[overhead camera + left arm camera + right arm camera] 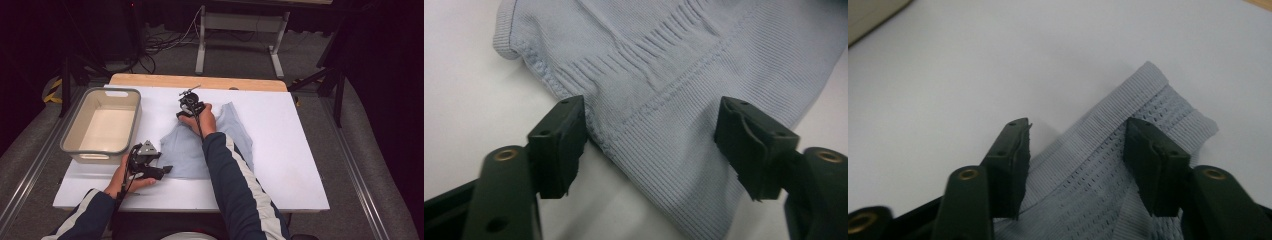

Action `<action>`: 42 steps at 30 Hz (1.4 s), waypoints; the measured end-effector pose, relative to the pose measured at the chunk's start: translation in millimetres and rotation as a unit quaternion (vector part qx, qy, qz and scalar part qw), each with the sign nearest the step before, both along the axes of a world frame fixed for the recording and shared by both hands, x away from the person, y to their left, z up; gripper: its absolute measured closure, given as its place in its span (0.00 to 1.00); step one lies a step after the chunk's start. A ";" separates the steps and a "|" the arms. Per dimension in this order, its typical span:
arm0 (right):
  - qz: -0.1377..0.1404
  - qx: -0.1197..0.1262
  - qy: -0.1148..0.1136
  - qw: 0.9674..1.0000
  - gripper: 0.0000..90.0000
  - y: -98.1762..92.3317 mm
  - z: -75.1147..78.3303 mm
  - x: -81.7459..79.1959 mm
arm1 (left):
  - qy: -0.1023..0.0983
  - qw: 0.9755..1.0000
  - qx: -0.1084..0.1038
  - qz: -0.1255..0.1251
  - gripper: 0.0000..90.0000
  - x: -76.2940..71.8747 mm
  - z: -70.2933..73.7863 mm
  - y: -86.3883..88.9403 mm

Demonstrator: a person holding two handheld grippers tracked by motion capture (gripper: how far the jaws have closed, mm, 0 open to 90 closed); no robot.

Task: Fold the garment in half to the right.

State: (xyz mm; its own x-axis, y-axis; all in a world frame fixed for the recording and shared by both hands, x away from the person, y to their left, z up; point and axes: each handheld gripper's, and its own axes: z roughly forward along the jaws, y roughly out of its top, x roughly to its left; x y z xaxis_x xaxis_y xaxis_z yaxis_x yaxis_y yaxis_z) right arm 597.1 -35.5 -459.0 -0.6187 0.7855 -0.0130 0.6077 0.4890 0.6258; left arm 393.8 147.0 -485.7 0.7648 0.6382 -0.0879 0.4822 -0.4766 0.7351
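White table top (295,150) in a dark room, wooden strip (200,81) along its far edge, grey carpet and a mess of cables past that. Starting closest to me: my left hand (125,181) sits near the front edge holding the left tongs (165,170), which lie low and point at the near left corner of the pale blue knit top (190,150). From the left gripper view that gripper (651,142) has its jaws spread, with the ribbed hem corner of the top (664,100) lying between them; the fabric runs up against the inner side of one jaw, but neither pad is squeezing it, so nothing's pinched yet. The top itself is spread flat in the middle of the table, hem toward me, shoulder straps pointing away. My right arm, dark sleeve with a white stripe, reaches over it to the far left strap, where the right tongs (184,111) point down at the cloth. In the right gripper view those tongs (1075,167) are spread too, standing either side of the strap end (1148,115), the holey mesh part of the knit between them and no squeeze on it that I can see. Off to the left, beside the top but not touching it, sits a beige plastic tub (75,135) with nothing in it. Farther back there's a grey metal stand (240,22) on the floor.
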 end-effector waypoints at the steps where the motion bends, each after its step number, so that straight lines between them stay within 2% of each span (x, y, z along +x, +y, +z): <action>1: -0.003 0.002 0.002 1.000 0.53 -0.5 -0.9 1.2 | 0.000 1.000 0.000 -0.001 0.37 0.5 -0.1 0.5; 3: -0.010 0.006 0.005 1.000 0.55 -0.7 -0.3 3.1 | 0.003 1.000 -0.006 -0.001 0.40 1.9 0.0 1.7; 9: -0.015 -0.007 0.011 1.000 0.64 1.6 1.3 6.3 | 0.002 1.000 -0.007 -0.006 0.52 3.0 0.5 3.6; 12: -0.003 -0.019 0.009 1.000 0.73 6.3 2.2 4.9 | 0.005 1.000 -0.007 -0.010 0.58 3.7 1.1 4.6; 14: -0.003 -0.018 0.010 1.000 0.74 7.3 2.0 4.9 | 0.007 1.000 -0.008 -0.014 0.62 4.1 1.4 5.1; 17: -0.008 -0.011 0.008 1.000 0.80 6.5 1.3 4.4 | 0.006 1.000 -0.011 -0.024 0.70 2.7 1.5 3.9; 19: -0.011 -0.007 0.004 1.000 0.82 6.1 0.5 4.0 | 0.005 0.999 -0.009 -0.033 0.78 1.4 2.0 3.0; 22: -0.010 -0.009 0.004 1.000 0.87 6.8 0.8 3.5 | 0.006 0.999 -0.009 -0.037 0.84 1.2 2.2 1.9; 25: -0.009 -0.014 0.003 1.000 0.90 8.2 1.1 3.3 | 0.010 0.999 -0.015 -0.036 0.88 2.0 1.8 2.5; 38: -0.002 -0.009 0.002 1.000 0.95 8.1 2.0 2.8 | -0.003 0.999 -0.011 -0.033 0.91 -0.7 2.7 3.4; 42: 0.004 -0.007 0.000 1.000 0.95 11.0 2.7 2.0 | -0.012 0.999 -0.003 -0.032 0.91 -3.8 4.3 5.5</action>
